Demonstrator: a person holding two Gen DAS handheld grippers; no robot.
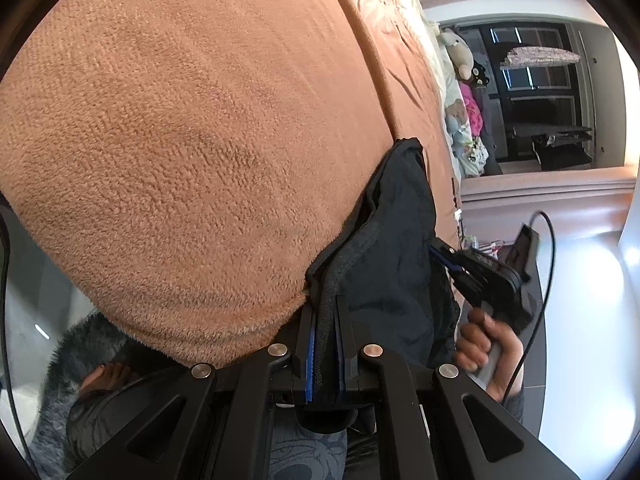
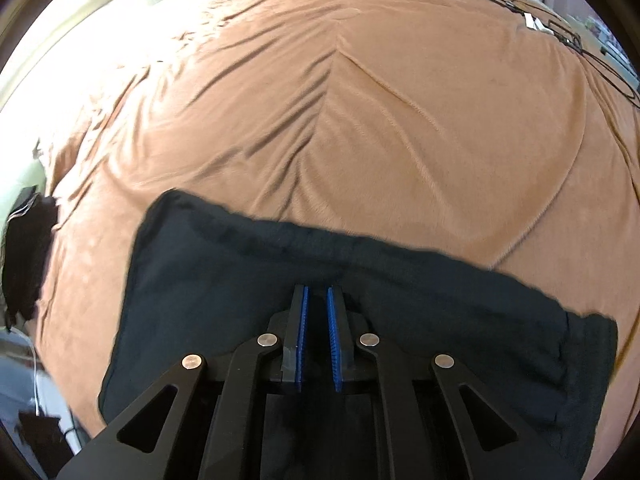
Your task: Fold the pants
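Pants (image 2: 248,280) lie at the blanket's (image 2: 360,100) 6 o'clock edge, open bed beyond; both tools (image 1: 324,320) (image 2: 318,292) angled down, clamped on cloth.

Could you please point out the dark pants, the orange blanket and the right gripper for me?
dark pants (image 2: 224,280): right wrist view, flat fabric left of the fingers.
orange blanket (image 2: 400,120): right wrist view, creased middle.
right gripper (image 1: 440,254): left wrist view, fingertips at the pants' edge.

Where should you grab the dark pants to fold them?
Grab the pants by an edge, coming from the near side of the orange blanket. They lie flat, so only edges lift; the left gripper already pinches a seam edge, the right gripper another.
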